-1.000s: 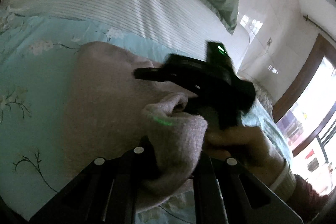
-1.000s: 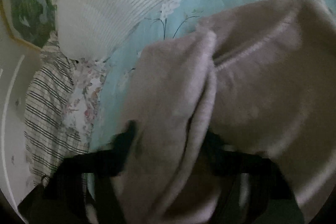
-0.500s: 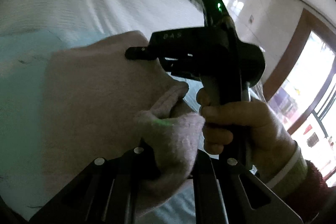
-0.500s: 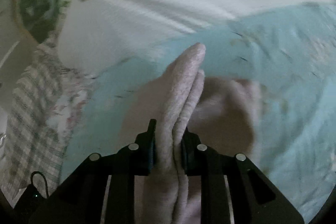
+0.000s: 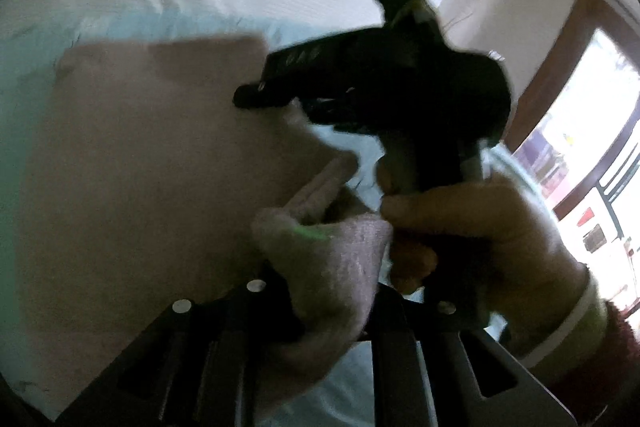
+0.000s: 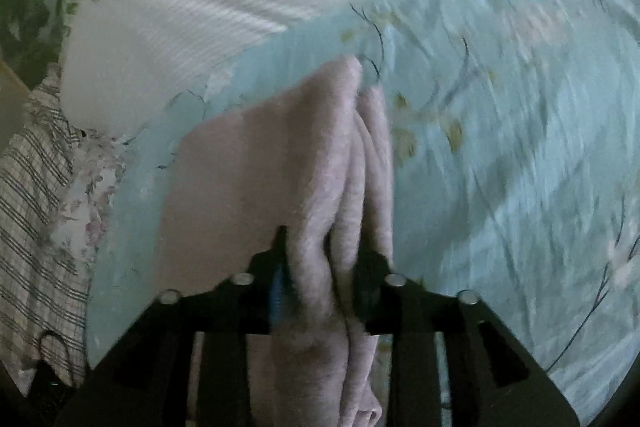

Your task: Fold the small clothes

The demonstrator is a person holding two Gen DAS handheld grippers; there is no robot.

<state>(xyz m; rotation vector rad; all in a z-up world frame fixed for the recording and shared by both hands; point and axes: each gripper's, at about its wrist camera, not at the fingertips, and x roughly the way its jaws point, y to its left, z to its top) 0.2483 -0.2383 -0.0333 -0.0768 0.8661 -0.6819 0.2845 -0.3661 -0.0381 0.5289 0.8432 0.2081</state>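
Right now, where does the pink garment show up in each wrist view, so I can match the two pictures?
Left wrist view: the pink garment fills the left and centre, its bunched edge pinched at bottom centre.
Right wrist view: the pink garment sits centre-left, its folded layers running down to the bottom centre.
Shared landmark: the light blue floral bedsheet, a thin strip above the garment in the left view.

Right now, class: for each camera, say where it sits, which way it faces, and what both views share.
Left wrist: on the left gripper, facing across the pink garment at the right gripper and the hand holding it.
Right wrist: on the right gripper, facing down over the blue floral bedspread; only its fingers show.
Shared: the pink garment, clamped by both.
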